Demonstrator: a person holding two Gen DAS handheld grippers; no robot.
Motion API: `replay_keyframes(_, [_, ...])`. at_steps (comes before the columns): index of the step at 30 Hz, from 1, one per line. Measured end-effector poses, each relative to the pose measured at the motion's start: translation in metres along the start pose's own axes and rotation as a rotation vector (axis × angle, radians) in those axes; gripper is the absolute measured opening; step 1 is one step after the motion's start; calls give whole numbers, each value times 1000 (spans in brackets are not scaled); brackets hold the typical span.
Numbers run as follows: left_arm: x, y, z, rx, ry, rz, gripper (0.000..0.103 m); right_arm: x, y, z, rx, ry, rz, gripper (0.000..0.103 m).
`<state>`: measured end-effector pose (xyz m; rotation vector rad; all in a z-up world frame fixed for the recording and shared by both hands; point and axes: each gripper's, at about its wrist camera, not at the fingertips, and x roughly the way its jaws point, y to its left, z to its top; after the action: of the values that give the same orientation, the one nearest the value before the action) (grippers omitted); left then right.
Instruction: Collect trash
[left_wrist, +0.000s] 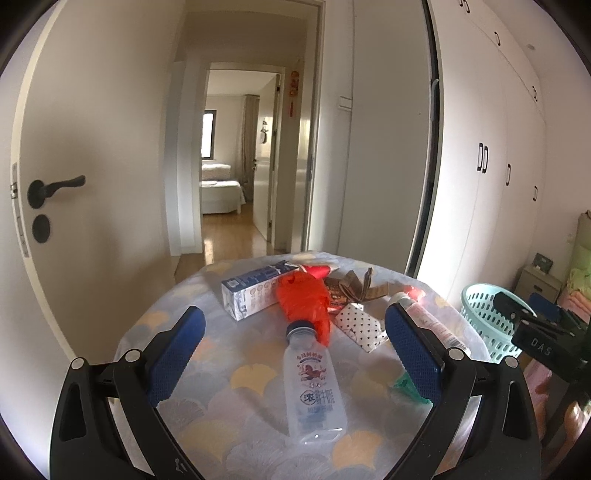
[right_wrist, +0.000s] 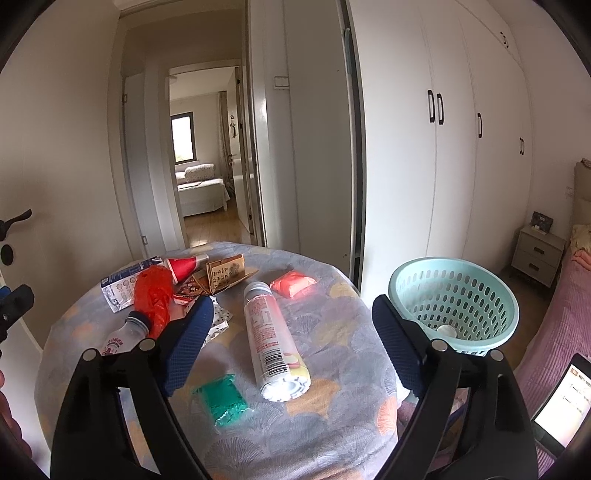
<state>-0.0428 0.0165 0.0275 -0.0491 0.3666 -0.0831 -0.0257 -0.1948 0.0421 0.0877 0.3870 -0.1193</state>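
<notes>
Trash lies scattered on a round table (right_wrist: 332, 417) under a fan-patterned cloth. Nearest the left gripper (left_wrist: 295, 354): a clear milk bottle (left_wrist: 314, 387) on its side, cap pointing away, touching a crumpled red plastic bag (left_wrist: 304, 299). Behind them a blue-and-white carton (left_wrist: 255, 291), a red cone-shaped wrapper (right_wrist: 184, 266), brown paper packaging (right_wrist: 225, 276) and a polka-dot packet (left_wrist: 360, 326).

In front of the right gripper (right_wrist: 291, 347): a pink-labelled can (right_wrist: 273, 339) lying flat, base toward the camera; a green packet (right_wrist: 221, 400) near its base; an orange packet (right_wrist: 292, 286) further off.

Both grippers stand wide apart, nothing between the fingers, hovering above the table. Bottle sits roughly between the left jaws, can between the right.

Mint basket (right_wrist: 454, 299) stands off the table's right edge, lower than the tabletop; one small round object inside, possibly a lid.

Risks, as judged:
- Bottle and can are round and lying flat; a closing finger striking off-centre could roll them toward the edge.
- Red bag touches the bottle cap; it may drag along.
- Cloth could bunch if a finger rides too low.
- Basket is light; a drop onto the rim could tip it.
</notes>
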Motion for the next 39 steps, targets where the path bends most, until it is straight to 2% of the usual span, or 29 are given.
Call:
replay_keyframes(20, [-1,3,-8,-3,7,-6,95,-7,5,-1,-12,-16,-10,83])
replay_keyframes(23, [0,6,-11,-8,20,-10,95,-3,7,-3,-23,-1,-2,75])
replay_keyframes(25, [8,7,-17,-7,61,-24,95,4,9,-6,-35,20,5,66])
replay_keyframes(29, [34,10,-36,-26,180,-47,95,19,11,-15,-34,67,19,66])
replay_keyframes(32, [60,8,-50,-23,297,-67,93,35,7,-21,-19,108,28,66])
replay_keyframes(35, [75,4,-55,-31,355,-93,91,51,2,-23,9,157,52,66])
replay_keyframes(39, [97,-1,-58,-16,414,-88,84,68,-4,-24,30,208,74,66])
